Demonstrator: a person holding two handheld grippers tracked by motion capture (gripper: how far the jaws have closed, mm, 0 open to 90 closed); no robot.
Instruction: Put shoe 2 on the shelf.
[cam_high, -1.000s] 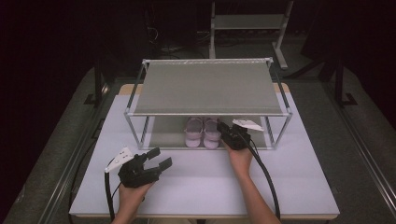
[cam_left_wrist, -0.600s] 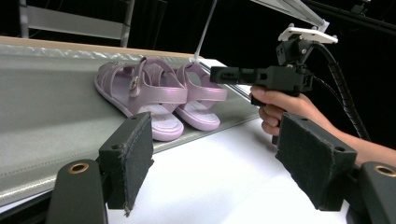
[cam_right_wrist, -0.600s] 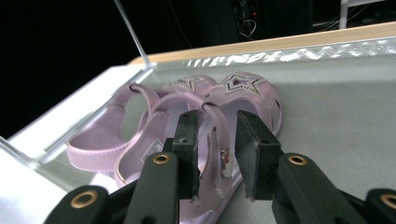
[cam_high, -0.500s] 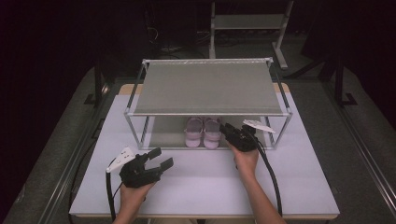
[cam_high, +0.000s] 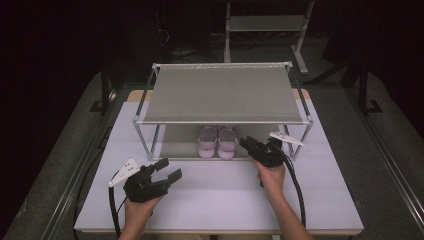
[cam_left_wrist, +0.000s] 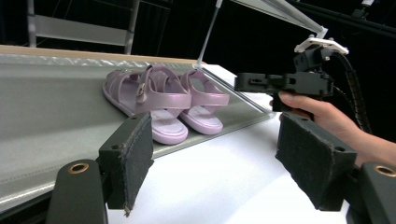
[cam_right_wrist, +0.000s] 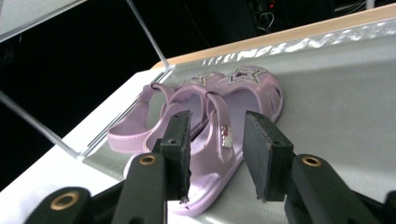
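My right gripper (cam_high: 248, 144) has just spread its jaws, empty, backing off the pink sandals (cam_high: 218, 141): placement judged complete. My left gripper (cam_high: 168, 168) idles, spread.

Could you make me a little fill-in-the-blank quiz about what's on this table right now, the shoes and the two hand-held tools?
1. The pair of sandals is ____ in colour.
2. The sandals stand on the ____ shelf of the rack.
3. The tool nearest the sandals is the person's ____ tool.
4. Between the pads of the left tool there is ____.

Missing words: pink; lower; right; nothing
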